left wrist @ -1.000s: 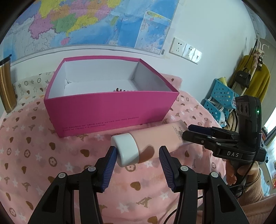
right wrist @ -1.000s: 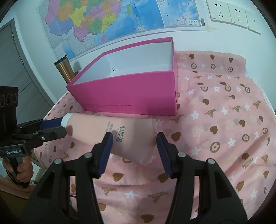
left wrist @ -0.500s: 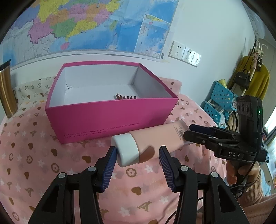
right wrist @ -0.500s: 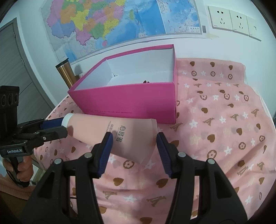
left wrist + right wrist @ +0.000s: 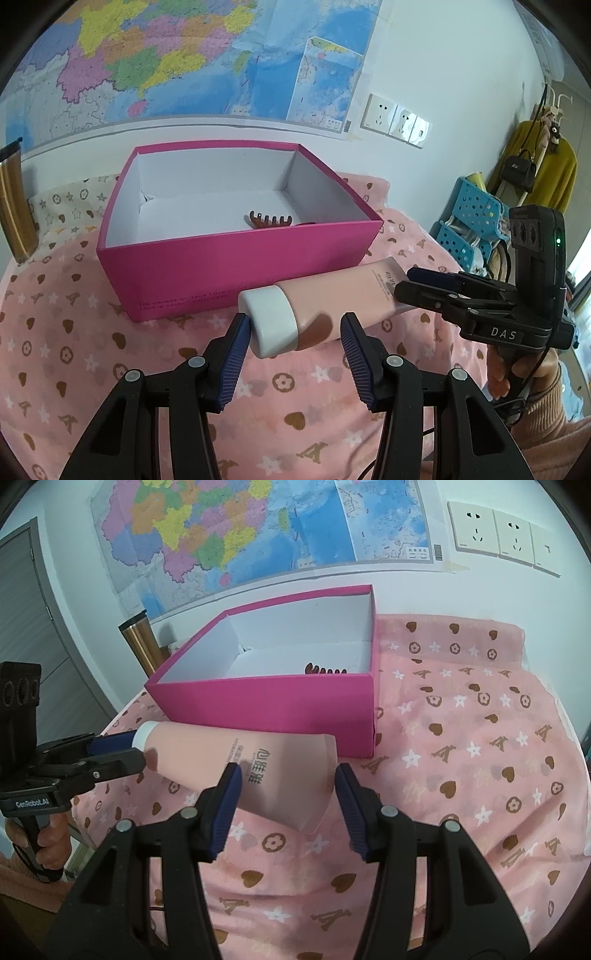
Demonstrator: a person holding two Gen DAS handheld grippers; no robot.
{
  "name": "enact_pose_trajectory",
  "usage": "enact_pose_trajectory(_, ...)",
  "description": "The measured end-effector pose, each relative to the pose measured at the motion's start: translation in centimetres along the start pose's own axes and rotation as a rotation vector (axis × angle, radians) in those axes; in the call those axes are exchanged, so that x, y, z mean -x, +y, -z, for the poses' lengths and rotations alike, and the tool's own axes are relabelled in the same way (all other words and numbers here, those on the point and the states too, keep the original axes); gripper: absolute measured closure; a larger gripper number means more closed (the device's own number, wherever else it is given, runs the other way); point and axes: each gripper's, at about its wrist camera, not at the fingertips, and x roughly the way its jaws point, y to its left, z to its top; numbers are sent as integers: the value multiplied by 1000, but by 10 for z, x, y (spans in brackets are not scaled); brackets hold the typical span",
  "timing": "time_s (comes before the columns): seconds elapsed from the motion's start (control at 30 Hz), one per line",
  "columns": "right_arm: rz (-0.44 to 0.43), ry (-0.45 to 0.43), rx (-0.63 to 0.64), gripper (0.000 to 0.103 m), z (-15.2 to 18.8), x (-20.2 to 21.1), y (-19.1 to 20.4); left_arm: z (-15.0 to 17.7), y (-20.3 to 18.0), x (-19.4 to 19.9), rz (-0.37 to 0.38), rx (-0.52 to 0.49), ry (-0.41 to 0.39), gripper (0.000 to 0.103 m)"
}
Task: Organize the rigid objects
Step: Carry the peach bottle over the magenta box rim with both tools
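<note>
surface: pink cloth [image 5: 92,369] | wall: map [image 5: 184,55], sockets [image 5: 498,531] | L gripper [image 5: 291,339] & R gripper [image 5: 286,786]: both clamp tube [image 5: 332,302]

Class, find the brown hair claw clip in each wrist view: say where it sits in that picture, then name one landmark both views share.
Left wrist view: the hair claw clip lies on the pink box's white floor, near the front wall, right of centre.
Right wrist view: only its teeth show above the front wall, near the right corner.
Shared landmark: the wall map behind the box.
</note>
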Motion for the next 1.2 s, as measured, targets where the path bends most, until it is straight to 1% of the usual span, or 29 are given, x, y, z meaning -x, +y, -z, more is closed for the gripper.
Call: enact_pose_trajectory(1.2,8,-48,21,48,-18,5,0,-16,4,-4,-5,5,-33,52)
